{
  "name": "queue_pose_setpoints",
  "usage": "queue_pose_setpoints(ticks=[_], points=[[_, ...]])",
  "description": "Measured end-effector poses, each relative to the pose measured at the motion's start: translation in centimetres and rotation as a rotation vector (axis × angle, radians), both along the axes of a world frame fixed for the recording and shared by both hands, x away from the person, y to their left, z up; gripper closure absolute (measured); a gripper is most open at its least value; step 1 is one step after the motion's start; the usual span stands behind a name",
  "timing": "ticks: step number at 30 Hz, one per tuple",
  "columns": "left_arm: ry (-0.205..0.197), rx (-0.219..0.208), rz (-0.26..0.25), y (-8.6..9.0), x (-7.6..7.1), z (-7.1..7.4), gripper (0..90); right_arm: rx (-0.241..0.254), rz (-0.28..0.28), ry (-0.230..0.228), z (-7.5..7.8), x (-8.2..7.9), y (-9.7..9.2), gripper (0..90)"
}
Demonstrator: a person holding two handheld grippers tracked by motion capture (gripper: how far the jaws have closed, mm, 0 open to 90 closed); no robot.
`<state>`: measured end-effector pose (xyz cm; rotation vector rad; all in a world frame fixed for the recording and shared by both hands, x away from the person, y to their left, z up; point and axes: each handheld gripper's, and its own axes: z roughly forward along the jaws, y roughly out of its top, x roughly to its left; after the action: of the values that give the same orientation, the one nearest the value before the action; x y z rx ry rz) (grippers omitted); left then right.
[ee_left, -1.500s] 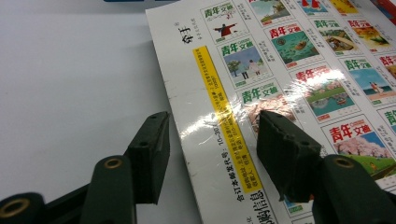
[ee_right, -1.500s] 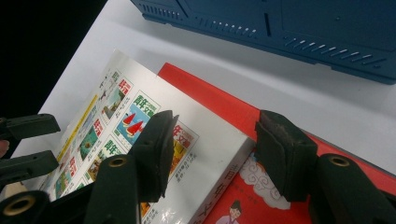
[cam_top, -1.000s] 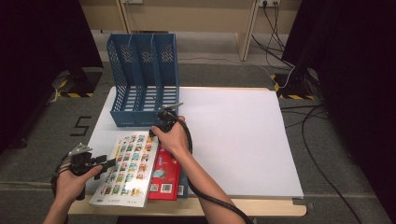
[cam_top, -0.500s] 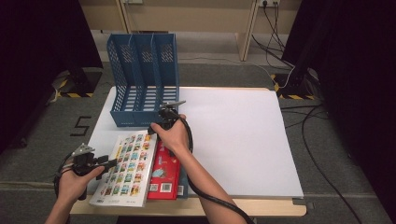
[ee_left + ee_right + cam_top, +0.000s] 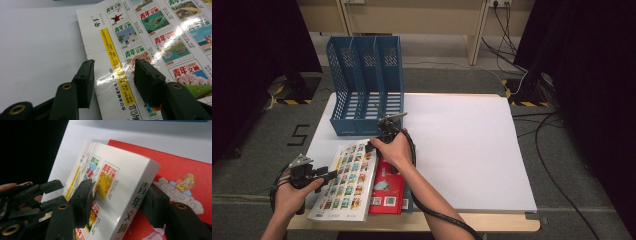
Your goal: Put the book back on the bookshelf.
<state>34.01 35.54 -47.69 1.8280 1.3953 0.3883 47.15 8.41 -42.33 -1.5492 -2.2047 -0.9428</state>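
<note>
The white magazine (image 5: 346, 181) lies at the near left corner of the white table (image 5: 472, 150), its cover a grid of small coloured pictures, its far end lifted a little off what lies below. In the right gripper view its thick spine (image 5: 130, 202) with green characters stands between the two black jaws, one pad on the cover side, the other against the spine's far side — the right gripper (image 5: 117, 202) grasps the magazine by that end. In the high view the right gripper (image 5: 379, 142) sits at the magazine's far right corner, the hand (image 5: 396, 150) wrapped over it.

The left gripper (image 5: 113, 80) has its jaws apart over the magazine's near left edge, straddling the yellow strip (image 5: 116, 67) printed along the margin; whether the pads press on the cover cannot be told. In the high view the left gripper (image 5: 332, 175) points right at the magazine's left edge.

Under and to the right of the magazine lies a red book (image 5: 389, 192), touching it — a cartoon figure on its cover (image 5: 185, 185). Farther back on the left stands a blue file rack (image 5: 364, 85) with three slots, near the right hand.
</note>
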Motion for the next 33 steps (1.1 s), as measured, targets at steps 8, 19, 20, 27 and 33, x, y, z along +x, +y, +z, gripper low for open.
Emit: queue_pose_setpoints(ticks=[8,19,20,27,33], points=[[-0.012,-0.097,-0.002,0.7,0.1,0.3,44.3,0.081,0.006,0.027,1.3,0.0,0.1,66.2],[-0.094,-0.073,-0.021,0.2,-0.9,3.8,40.9,0.048,0.000,0.031,2.6,0.0,1.2,68.0],[-0.099,-0.076,-0.024,0.0,-0.9,4.1,40.9,0.048,0.000,0.031,2.6,0.0,1.2,68.0],[-0.114,-0.085,-0.052,-1.5,-0.9,5.7,36.7,0.067,0.011,0.010,3.9,-0.3,2.4,69.5],[-0.117,-0.110,-0.073,-1.8,-0.9,6.6,36.4,0.062,0.036,-0.005,5.0,-0.2,3.6,70.7]])
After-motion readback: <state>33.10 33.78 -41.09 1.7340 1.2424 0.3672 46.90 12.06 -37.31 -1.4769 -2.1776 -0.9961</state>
